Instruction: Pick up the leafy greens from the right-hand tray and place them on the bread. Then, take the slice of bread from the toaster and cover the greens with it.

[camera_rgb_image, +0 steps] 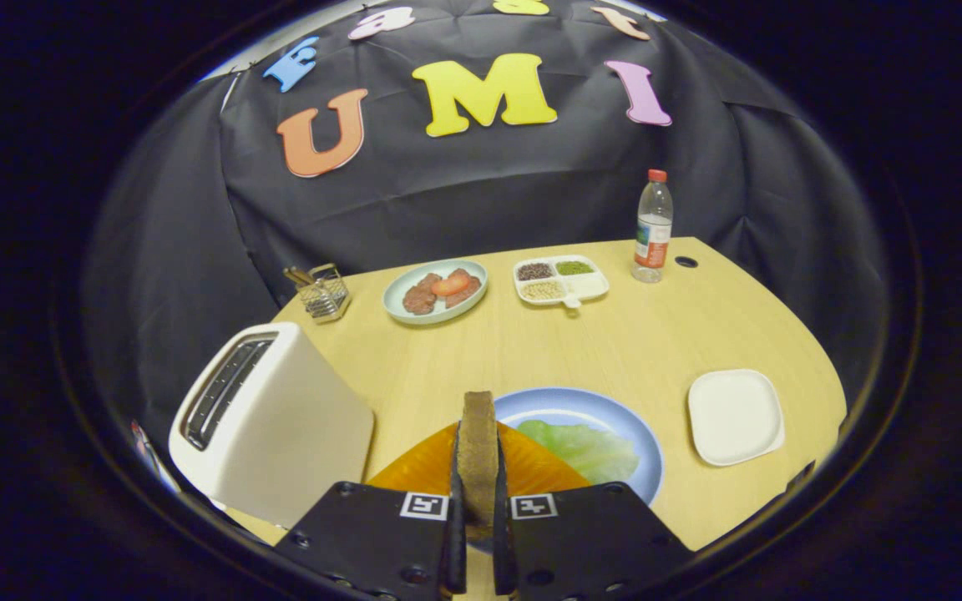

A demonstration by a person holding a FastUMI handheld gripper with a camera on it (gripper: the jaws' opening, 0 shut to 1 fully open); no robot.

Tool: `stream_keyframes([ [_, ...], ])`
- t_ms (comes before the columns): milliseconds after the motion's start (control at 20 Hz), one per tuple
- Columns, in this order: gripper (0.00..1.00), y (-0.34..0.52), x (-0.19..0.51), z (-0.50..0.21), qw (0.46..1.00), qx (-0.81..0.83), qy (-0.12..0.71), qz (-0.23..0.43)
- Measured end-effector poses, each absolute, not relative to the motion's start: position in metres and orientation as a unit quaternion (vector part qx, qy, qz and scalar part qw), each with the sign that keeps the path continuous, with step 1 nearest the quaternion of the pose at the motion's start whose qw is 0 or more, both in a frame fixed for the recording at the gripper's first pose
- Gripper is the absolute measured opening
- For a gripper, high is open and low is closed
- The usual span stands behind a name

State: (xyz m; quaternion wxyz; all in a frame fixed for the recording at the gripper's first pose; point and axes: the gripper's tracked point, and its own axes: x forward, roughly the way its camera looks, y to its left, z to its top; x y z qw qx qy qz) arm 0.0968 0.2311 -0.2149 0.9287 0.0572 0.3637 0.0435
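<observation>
My gripper (478, 488) is shut on a brown slice of bread (478, 451), which stands on edge, upright between the two fingers. Just beneath and ahead of it lies a blue plate (623, 413). On the plate an orange-brown flat piece (424, 467) sits right under the fingers, and pale leafy greens (589, 451) lie beside it, to the right of the held slice. Whether the greens overlap the orange piece I cannot tell. The white toaster (281, 426) stands to the left of the fingers, its slots dark. A white square tray (736, 416) lies to the right of the plate.
Across the wooden table (531, 351) there is a pale plate with meat slices and tomato (437, 290), a divided dish of grains (560, 280), a water bottle (653, 227) and a small wire basket (320, 292). A cable hole (686, 261) sits by the bottle.
</observation>
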Motion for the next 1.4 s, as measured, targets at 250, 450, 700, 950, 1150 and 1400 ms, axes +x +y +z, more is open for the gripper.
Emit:
stream_keyframes([
  [250,0.14,0.207,0.098,-0.226,0.931,0.063,0.354,0.064],
  [450,0.16,0.194,0.102,-0.237,0.936,0.039,0.341,0.077],
  [700,0.27,0.176,0.102,-0.254,0.939,0.022,0.335,0.077],
  [950,0.57,0.154,0.1,-0.262,0.94,0.035,0.335,0.054],
  [1150,0.73,0.144,0.091,-0.249,0.945,0.026,0.326,0.022],
  [1400,0.88,0.136,0.074,-0.189,0.966,0.015,0.258,0.017],
])
